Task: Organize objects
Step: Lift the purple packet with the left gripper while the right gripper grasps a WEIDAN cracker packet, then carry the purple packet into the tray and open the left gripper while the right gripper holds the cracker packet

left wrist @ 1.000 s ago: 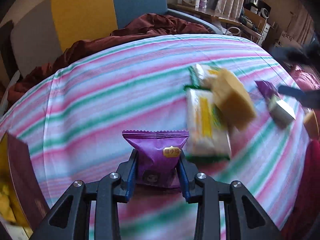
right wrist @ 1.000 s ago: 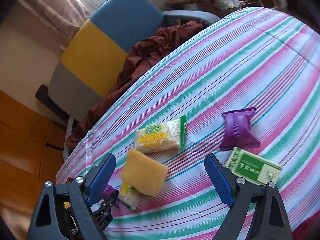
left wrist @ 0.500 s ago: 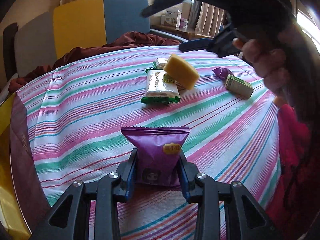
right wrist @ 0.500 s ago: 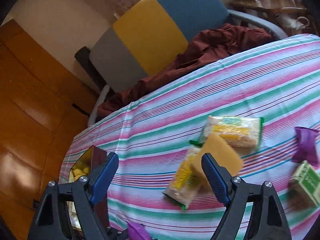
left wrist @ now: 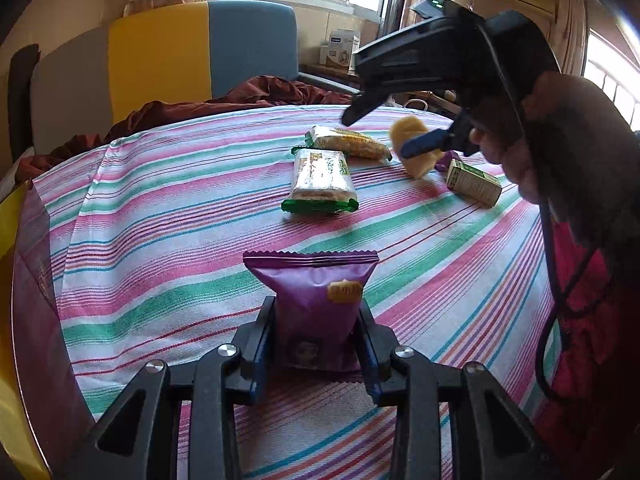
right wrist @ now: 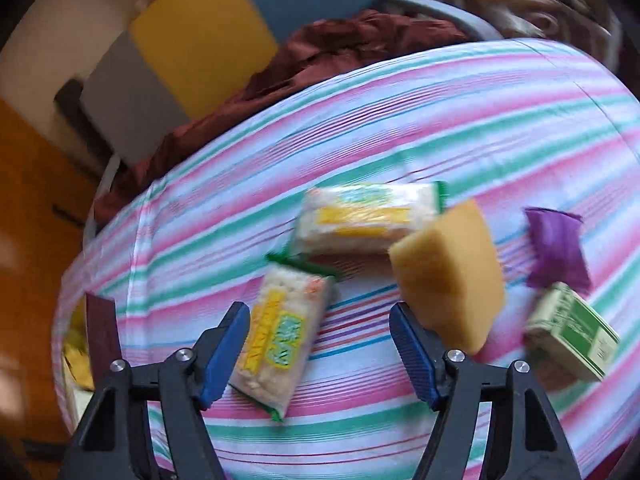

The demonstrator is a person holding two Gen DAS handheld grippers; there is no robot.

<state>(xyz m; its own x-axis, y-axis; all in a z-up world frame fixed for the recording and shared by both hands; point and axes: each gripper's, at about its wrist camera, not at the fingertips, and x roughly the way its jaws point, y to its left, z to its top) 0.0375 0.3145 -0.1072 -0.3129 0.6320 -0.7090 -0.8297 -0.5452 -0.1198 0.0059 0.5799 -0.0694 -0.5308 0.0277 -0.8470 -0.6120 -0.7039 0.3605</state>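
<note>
Purple snack pouch (left wrist: 316,304) pinched in my left fingers (left wrist: 262,344); my right fingers (right wrist: 224,344), empty, are closing toward the rice-cracker pack (right wrist: 280,336) lying lengthwise between them.

A purple snack pouch (left wrist: 316,308) stands upright, crimped top edge up, pinched at its lower sides. Out on the striped worktop (left wrist: 168,240) lie two clear rice-cracker packs (right wrist: 280,332) (right wrist: 368,216) with green ends, nearly touching at a corner. Beside them a yellow sponge block (right wrist: 448,272) sits tilted, then a second purple pouch (right wrist: 556,248) and a green-and-cream carton (right wrist: 572,332) just beside it.
</note>
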